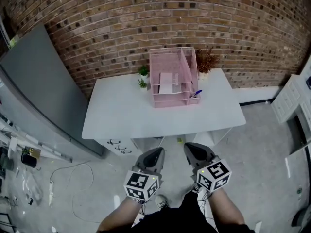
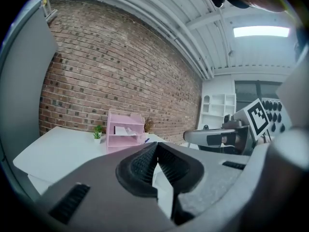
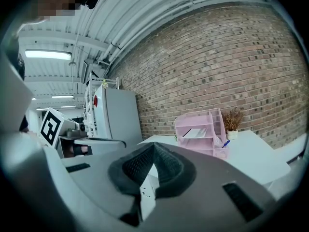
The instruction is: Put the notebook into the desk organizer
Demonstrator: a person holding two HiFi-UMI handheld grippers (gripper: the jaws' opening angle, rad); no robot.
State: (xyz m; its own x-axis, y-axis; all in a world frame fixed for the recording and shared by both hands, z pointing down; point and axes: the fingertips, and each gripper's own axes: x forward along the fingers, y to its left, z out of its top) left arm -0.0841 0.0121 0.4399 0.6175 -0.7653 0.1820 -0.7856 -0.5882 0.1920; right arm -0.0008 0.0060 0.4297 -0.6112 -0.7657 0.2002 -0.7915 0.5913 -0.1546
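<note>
A pink mesh desk organizer (image 1: 173,76) stands at the back of the white table (image 1: 121,115), against the brick wall. A white notebook (image 1: 166,83) lies in its upper tray and also shows in the left gripper view (image 2: 123,130) and the right gripper view (image 3: 195,133). Both grippers hang low in front of the table, well short of it and close to my body. The left gripper (image 1: 156,153) (image 2: 155,146) is shut with nothing between its jaws. The right gripper (image 1: 189,148) (image 3: 153,146) is likewise shut and empty.
A blue pen (image 1: 197,93) sits in the organizer's right front compartment. Small green plants (image 1: 143,76) and a dried plant (image 1: 206,61) flank the organizer. A grey cabinet (image 1: 39,91) stands at the left, a white shelf unit (image 1: 289,101) at the right, and cables (image 1: 63,174) lie on the floor.
</note>
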